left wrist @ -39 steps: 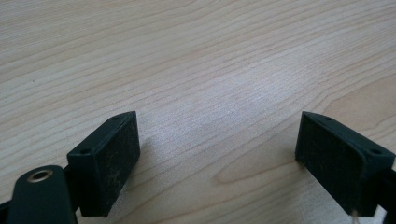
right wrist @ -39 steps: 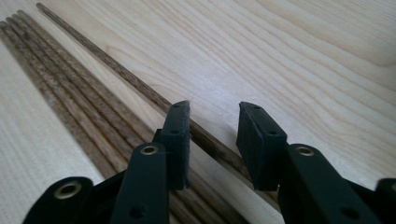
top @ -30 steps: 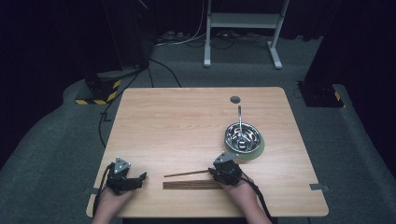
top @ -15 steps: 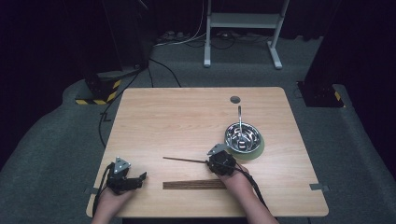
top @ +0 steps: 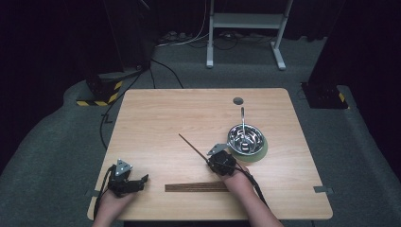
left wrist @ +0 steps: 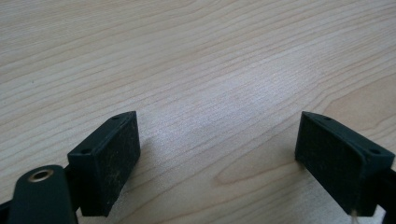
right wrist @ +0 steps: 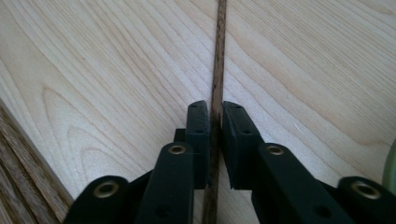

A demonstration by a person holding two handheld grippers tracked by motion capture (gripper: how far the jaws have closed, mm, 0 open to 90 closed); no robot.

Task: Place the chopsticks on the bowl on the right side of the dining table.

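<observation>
A single thin dark wooden stick [top: 192, 146] slants up and to the left from my right gripper [top: 210, 158], near the middle of the table. In the right gripper view the stick [right wrist: 218, 56] runs straight between the two pads, and my right gripper [right wrist: 215, 110] is shut on it; its jaws have just been closing on the stick. A flat row of several similar sticks [top: 196, 187] lies near the table's front edge, seen again as brown sticks [right wrist: 16, 179]. At the front left my left gripper [top: 143, 179] rests open, with bare wood between its jaws [left wrist: 217, 140].
A steel bowl [top: 245, 138] with a utensil handle [top: 243, 117] sticking out sits on a green mat [top: 259, 152] just right of my right hand. A round hole [top: 238, 100] marks the tabletop behind it. Dark floor and cables surround the table.
The stick swung from lying almost level, pointing left, to slanting up and left. My right gripper shifted left and away from the front edge. The left gripper stayed put.
</observation>
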